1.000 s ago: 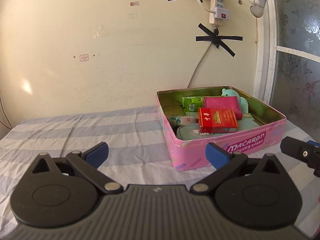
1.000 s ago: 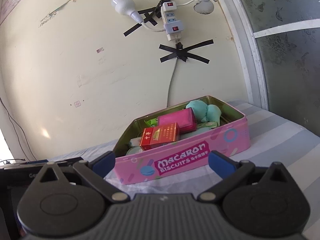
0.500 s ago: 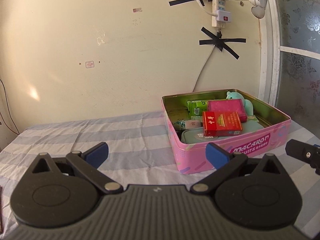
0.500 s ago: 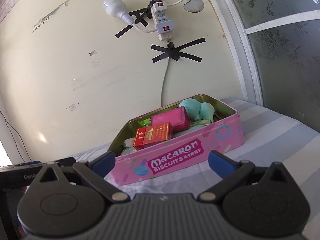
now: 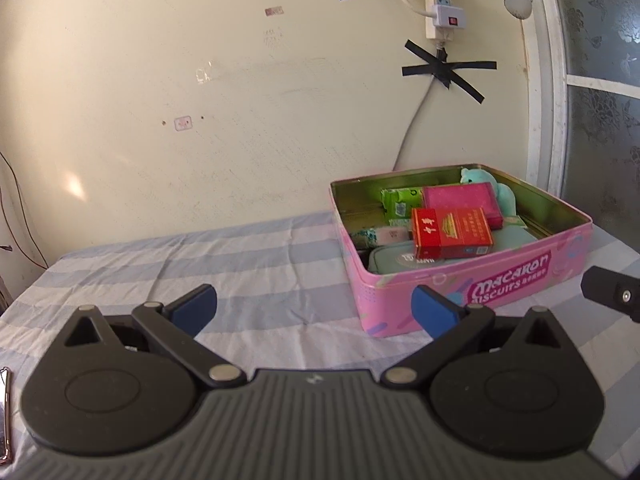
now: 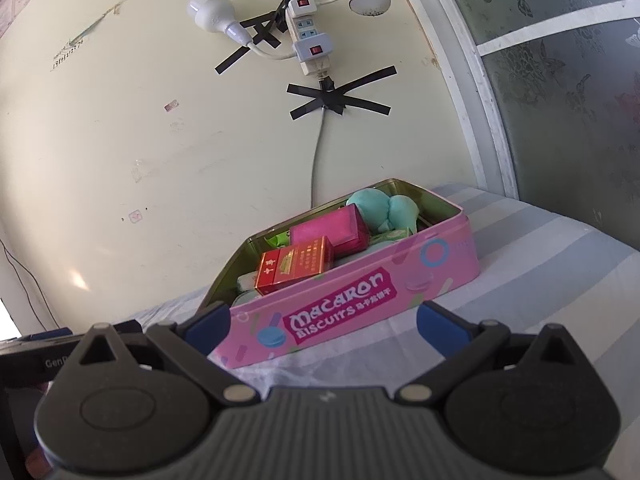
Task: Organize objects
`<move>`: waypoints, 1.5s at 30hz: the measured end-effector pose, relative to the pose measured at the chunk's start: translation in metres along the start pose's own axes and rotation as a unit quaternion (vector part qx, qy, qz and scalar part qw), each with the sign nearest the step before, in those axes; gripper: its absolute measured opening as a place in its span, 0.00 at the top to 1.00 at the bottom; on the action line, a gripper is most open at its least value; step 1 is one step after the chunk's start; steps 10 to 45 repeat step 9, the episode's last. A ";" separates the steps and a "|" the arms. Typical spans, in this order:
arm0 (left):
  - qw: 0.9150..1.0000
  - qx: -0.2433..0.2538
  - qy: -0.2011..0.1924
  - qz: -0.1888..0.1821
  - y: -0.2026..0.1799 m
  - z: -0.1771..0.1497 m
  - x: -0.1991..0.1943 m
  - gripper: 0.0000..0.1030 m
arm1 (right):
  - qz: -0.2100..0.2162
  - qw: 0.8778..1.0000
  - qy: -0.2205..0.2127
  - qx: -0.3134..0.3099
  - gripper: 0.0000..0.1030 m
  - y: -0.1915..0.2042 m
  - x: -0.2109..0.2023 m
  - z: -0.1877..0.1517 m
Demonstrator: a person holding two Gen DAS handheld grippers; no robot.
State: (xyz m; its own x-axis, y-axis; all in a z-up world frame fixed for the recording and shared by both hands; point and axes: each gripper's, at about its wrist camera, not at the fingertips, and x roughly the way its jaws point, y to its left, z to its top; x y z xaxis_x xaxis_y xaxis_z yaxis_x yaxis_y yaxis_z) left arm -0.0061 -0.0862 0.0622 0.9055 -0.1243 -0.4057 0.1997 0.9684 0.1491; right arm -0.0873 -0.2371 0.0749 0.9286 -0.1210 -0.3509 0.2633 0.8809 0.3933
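Observation:
A pink biscuit tin (image 5: 520,284) (image 6: 448,264) stands open on the striped cloth, ahead and to the right in the left wrist view. Inside lie a red box (image 5: 452,234) (image 6: 296,266) on top, a magenta box (image 5: 464,202) (image 6: 330,230), a teal plush toy (image 5: 486,182) (image 6: 382,210), a green packet (image 5: 400,202) and a grey-green pouch (image 5: 400,260). My left gripper (image 5: 314,308) is open and empty, short of the tin. My right gripper (image 6: 324,322) is open and empty, with the tin's front wall just beyond its blue pads (image 6: 438,326).
A striped cloth (image 5: 240,264) covers the surface up to a cream wall. A power strip (image 6: 310,42) with a cable hangs on the wall above the tin. A frosted window (image 6: 560,100) stands at the right. The other gripper's black tip (image 5: 612,292) shows at the right edge.
Both grippers have drawn back and shifted slightly, so the tin sits a little further right in the left view and more central in the right view. Nothing was grasped.

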 end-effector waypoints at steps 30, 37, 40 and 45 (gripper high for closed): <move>0.999 0.017 0.017 -0.025 -0.009 -0.006 0.007 0.00 | -0.005 1.000 0.005 0.004 0.00 -0.002 0.003 -0.003; 0.999 0.017 0.017 -0.025 -0.009 -0.006 0.007 0.00 | -0.005 1.000 0.005 0.004 0.00 -0.002 0.003 -0.003; 0.999 0.017 0.017 -0.025 -0.009 -0.006 0.007 0.00 | -0.005 1.000 0.005 0.004 0.00 -0.002 0.003 -0.003; 0.999 0.017 0.017 -0.025 -0.009 -0.006 0.007 0.00 | -0.005 1.000 0.005 0.004 0.00 -0.002 0.003 -0.003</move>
